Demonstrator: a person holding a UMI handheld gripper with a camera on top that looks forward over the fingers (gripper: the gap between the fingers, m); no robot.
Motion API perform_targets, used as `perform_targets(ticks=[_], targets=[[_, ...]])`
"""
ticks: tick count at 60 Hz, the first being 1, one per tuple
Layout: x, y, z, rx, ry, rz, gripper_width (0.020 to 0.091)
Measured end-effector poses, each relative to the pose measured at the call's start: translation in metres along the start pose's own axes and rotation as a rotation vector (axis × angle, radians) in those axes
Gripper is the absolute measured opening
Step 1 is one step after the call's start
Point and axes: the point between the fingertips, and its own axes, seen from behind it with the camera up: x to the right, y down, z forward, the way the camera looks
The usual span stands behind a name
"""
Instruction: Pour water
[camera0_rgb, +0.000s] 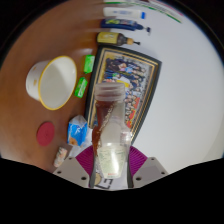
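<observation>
Gripper view: your hand-held gripper (110, 165) pinches a clear bottle (108, 130) between both pink pads (84, 158), bottle upright, its cap end pointing away from you. A pale bowl (53, 81) sits on the brown tabletop (30, 40) ahead and left — the likely target. A framed tray (128, 82) lies straight ahead, a red lid (45, 131) and small packets (77, 128) near the bottle. Step in hand, by my read: carrying the bottle, not yet tipped. Next you'd need to swing left over the bowl's rim, then tilt slowly — whether the cap is off, I can't tell.
</observation>
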Motion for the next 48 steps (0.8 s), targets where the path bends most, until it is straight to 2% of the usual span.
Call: perform_targets(ticks=[14, 27, 37, 48], targets=[[-0.016, 0.014, -0.007, 0.01, -0.184, 0.77, 0.0434], [-0.062, -0.005, 0.009, 0.052, -0.394, 1.404, 0.0434], [-0.109, -0.014, 0.027, 0.06, -0.5, 1.647, 0.0434], [-0.152, -0.022, 0.039, 0.05, -0.545, 1.719, 0.0434]])
